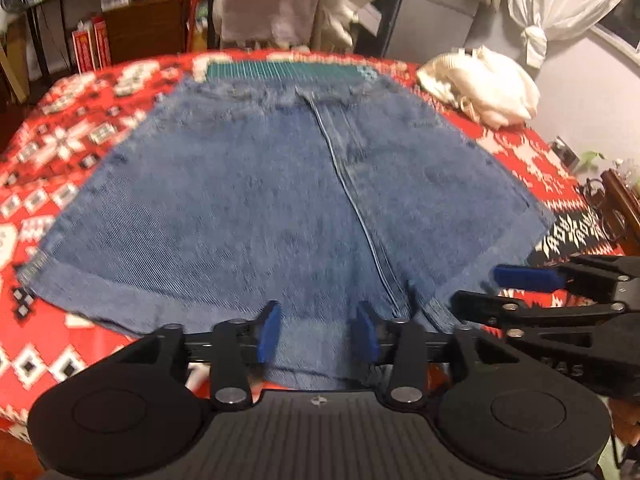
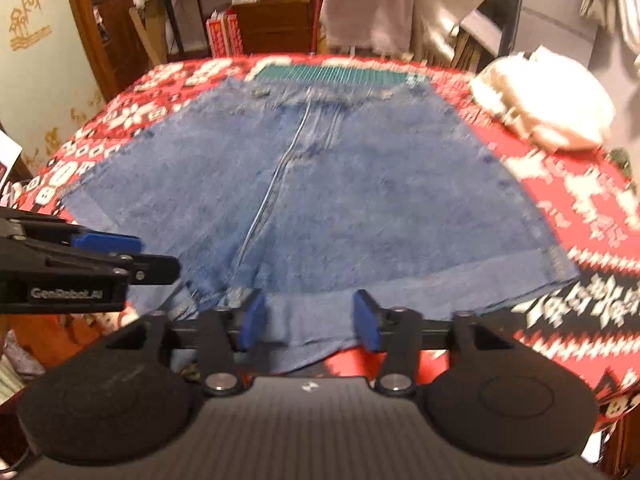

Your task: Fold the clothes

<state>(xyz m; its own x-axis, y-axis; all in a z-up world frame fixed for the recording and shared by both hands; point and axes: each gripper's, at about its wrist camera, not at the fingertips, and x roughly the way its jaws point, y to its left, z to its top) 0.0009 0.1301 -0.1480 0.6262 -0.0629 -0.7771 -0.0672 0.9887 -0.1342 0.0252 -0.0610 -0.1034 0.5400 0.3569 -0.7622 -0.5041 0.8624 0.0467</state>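
The denim shorts lie flat on a table with a red patterned cloth, waistband at the far side and leg hems near the grippers. The left gripper and the right gripper both have their jaws apart above the near hem, gripping nothing. A white bundle sits at the far right corner.
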